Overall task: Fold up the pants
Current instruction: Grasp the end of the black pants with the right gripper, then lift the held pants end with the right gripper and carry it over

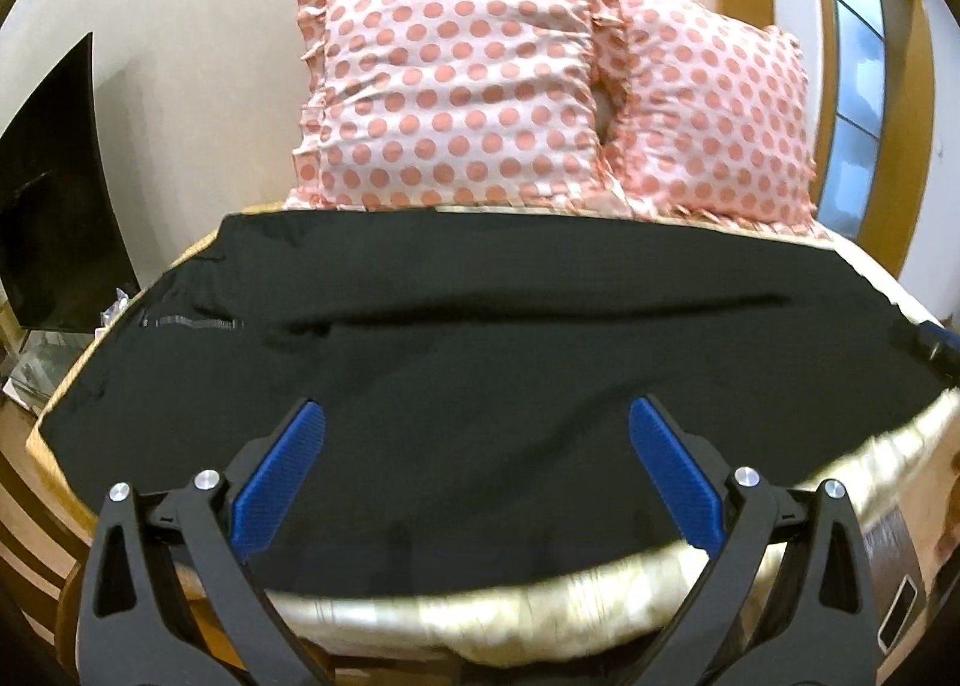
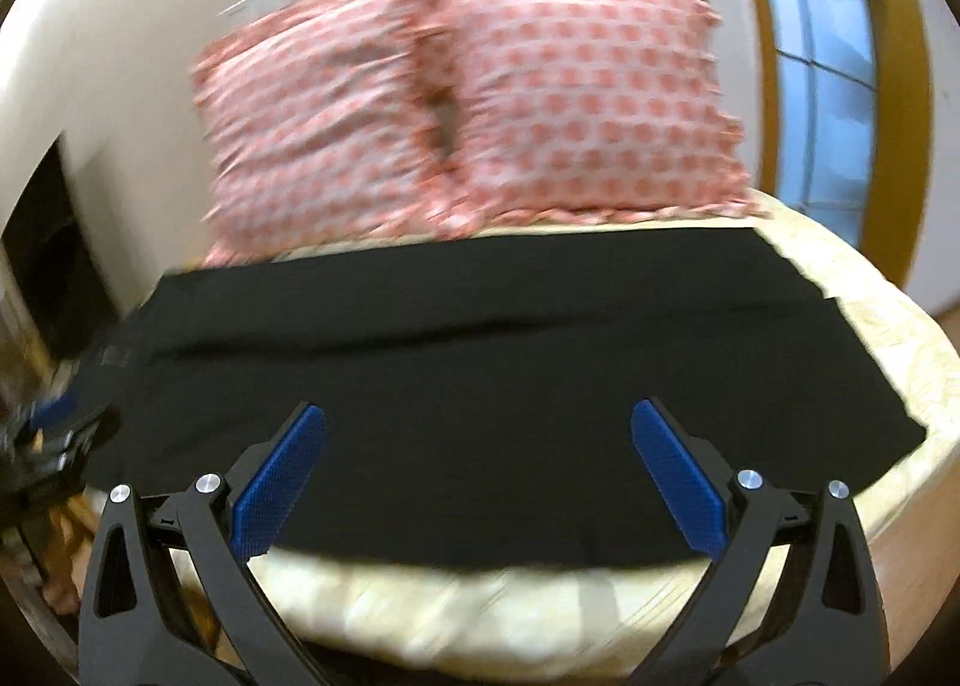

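Observation:
Black pants (image 1: 456,338) lie spread flat across a cream bed (image 1: 540,614), legs side by side with a dark seam between them. They also show in the right wrist view (image 2: 492,362), which is blurred. My left gripper (image 1: 477,416) is open and empty, above the pants near their front edge. My right gripper (image 2: 478,416) is open and empty, also over the pants near the front edge. The right gripper shows at the right edge of the left wrist view (image 1: 936,344); the left one shows blurred at the left edge of the right wrist view (image 2: 54,440).
Two pink polka-dot pillows (image 1: 468,86) (image 1: 714,128) stand against the wall behind the pants. A dark screen (image 1: 54,194) stands at the left. A window (image 2: 822,68) is at the right. The bed's cream front edge (image 2: 480,608) lies below the grippers.

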`<state>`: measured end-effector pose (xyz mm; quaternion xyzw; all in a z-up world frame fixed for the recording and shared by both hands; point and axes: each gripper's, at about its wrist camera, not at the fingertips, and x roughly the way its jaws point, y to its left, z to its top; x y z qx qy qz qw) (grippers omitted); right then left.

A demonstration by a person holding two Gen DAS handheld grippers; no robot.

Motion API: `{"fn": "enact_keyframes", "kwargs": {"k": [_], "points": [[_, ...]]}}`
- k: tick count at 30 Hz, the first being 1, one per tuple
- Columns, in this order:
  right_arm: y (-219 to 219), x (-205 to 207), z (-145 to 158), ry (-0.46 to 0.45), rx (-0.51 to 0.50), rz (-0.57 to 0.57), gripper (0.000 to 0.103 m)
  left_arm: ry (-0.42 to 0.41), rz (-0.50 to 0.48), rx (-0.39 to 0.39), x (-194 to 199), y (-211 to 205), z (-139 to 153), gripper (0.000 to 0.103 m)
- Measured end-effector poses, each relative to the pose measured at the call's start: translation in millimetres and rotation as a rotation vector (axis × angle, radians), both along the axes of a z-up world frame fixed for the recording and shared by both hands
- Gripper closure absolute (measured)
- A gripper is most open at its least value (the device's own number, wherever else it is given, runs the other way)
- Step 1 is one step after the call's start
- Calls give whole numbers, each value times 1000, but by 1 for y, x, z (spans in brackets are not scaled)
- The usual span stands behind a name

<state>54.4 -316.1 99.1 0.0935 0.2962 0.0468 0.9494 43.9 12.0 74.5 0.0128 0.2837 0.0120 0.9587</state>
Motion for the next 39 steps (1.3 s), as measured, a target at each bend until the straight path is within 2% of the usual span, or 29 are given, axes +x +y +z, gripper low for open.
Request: {"fn": "enact_keyframes", "kwargs": {"k": [2, 7, 13, 14, 18, 21, 27, 31, 32, 33, 36, 38, 39], "points": [[-23, 28, 7, 17, 8, -74, 1, -8, 18, 5, 15, 2, 5, 2], [-85, 126, 10, 101, -60, -294, 5, -33, 82, 29, 64, 8, 15, 2], [-156, 242, -13, 256, -90, -542, 25, -16, 136, 28, 112, 17, 10, 2], [-162, 252, -17, 274, -90, -554, 30, -15, 136, 26, 114, 18, 9, 2], [-189, 304, -48, 399, -40, -657, 39, -5, 113, 14, 128, 21, -5, 2], [-198, 325, -64, 448, -13, -714, 42, 0, 99, 0, 133, 22, -11, 2], [-202, 349, -82, 510, -39, -790, 42, 51, 56, -55, 142, 26, -19, 2], [-195, 351, -86, 519, -136, -808, 46, 69, 60, -82, 144, 31, -21, 2], [-194, 347, -85, 509, -132, -805, 54, 70, 62, -88, 144, 32, -21, 2], [-196, 341, -85, 496, -106, -804, 67, 70, 63, -95, 144, 34, -21, 2], [-201, 320, -81, 460, 5, -785, 87, 63, 66, -102, 142, 35, -21, 2], [-203, 308, -77, 427, 75, -759, 96, 52, 70, -100, 140, 35, -20, 2], [-207, 301, -75, 398, 117, -745, 96, 49, 72, -98, 140, 35, -19, 2]]}}
